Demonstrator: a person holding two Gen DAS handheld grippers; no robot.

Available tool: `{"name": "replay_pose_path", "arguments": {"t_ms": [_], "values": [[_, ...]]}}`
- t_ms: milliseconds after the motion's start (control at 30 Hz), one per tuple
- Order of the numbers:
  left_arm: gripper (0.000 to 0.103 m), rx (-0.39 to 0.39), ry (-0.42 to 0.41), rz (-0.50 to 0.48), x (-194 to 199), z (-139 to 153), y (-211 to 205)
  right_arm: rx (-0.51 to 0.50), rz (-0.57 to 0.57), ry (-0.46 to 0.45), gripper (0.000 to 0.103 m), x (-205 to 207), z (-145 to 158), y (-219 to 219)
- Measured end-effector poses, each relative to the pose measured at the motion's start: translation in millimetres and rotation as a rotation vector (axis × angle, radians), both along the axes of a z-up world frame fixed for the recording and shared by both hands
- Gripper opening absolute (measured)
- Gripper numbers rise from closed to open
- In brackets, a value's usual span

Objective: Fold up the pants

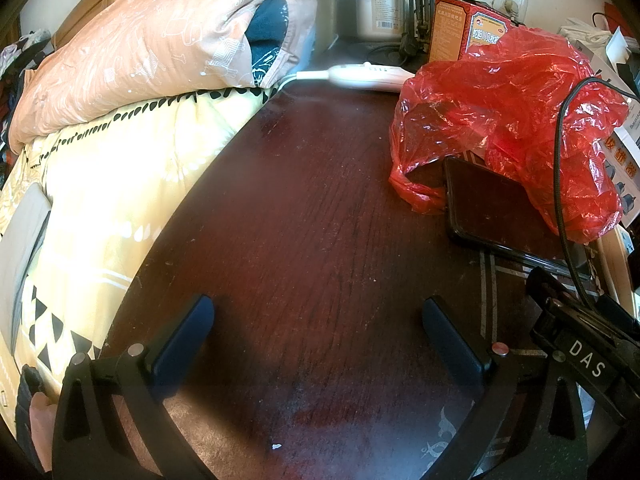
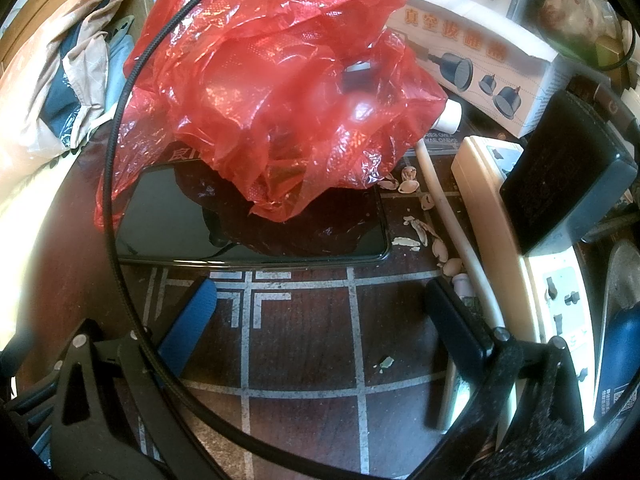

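No pants that I can identify show in either view. A grey folded cloth (image 1: 24, 236) lies on the yellow bedding (image 1: 108, 184) at the far left; I cannot tell what it is. My left gripper (image 1: 318, 312) is open and empty, low over the dark wooden table (image 1: 304, 208). My right gripper (image 2: 320, 296) is open and empty over the same table (image 2: 304, 344), just in front of a black phone (image 2: 168, 216). The right gripper's body shows at the lower right of the left wrist view (image 1: 580, 344).
A red plastic bag (image 1: 500, 116) (image 2: 276, 92) lies over the phone (image 1: 492, 208). A black cable (image 2: 116, 184) loops across the right view. A power strip (image 2: 516, 248), a black adapter (image 2: 568, 172), nut shells (image 2: 420, 232) and boxes (image 2: 476, 40) crowd the right. An orange pillow (image 1: 136, 52) lies on the bed.
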State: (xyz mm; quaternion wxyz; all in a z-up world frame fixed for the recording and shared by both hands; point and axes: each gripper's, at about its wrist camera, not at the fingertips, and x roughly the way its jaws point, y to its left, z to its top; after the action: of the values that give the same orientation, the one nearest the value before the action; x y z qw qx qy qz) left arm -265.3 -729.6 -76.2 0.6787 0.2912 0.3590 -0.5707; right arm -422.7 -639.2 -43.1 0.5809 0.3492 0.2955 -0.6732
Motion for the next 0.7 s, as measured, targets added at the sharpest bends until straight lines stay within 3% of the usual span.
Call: {"name": "replay_pose_path", "arguments": {"t_ms": [700], "values": [[0.103,-0.001,0.000,0.002,-0.2,-0.2,-0.5,0.000,0.000,0.000,0.103,0.3,-0.2,-0.5]]}}
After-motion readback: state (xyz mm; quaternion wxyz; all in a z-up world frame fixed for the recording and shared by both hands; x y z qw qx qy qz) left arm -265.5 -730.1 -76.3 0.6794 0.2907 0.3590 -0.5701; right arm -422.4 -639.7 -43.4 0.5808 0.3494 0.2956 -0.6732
